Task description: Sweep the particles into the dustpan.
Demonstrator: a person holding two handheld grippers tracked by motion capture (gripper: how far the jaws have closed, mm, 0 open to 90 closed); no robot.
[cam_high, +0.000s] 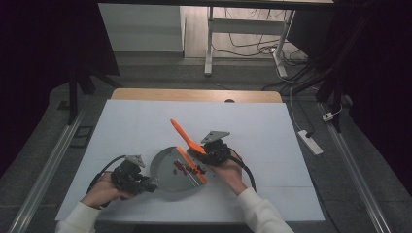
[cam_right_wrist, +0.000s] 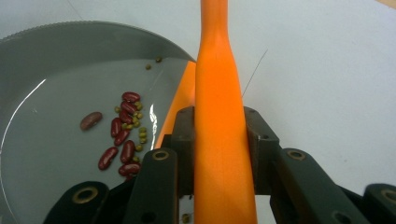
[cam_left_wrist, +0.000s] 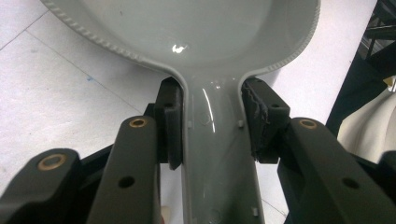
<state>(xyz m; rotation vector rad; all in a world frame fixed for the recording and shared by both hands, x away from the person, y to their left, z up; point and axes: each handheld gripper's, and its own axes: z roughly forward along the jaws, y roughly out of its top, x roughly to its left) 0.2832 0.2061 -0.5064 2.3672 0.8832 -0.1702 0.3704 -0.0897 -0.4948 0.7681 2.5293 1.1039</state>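
A grey dustpan (cam_high: 167, 167) lies on the white table. My left gripper (cam_high: 147, 185) is shut on its handle (cam_left_wrist: 212, 158), with the pads pressed on both sides, and the pan's bowl (cam_left_wrist: 187, 32) stretches ahead of it. My right gripper (cam_high: 206, 151) is shut on the handle of an orange brush (cam_high: 183, 133), whose orange blade (cam_high: 192, 167) rests along the pan's right edge. In the right gripper view the handle (cam_right_wrist: 219, 116) runs up between the pads. Several red beans (cam_right_wrist: 122, 140) and small green beans (cam_right_wrist: 139, 135) lie inside the pan (cam_right_wrist: 56, 70), to the left of the blade.
A white sheet (cam_high: 126, 126) covers the table, with a wooden edge (cam_high: 194, 94) at the far side. A power strip (cam_high: 310, 141) lies on the floor to the right. Open table surface lies behind and on both sides of the pan.
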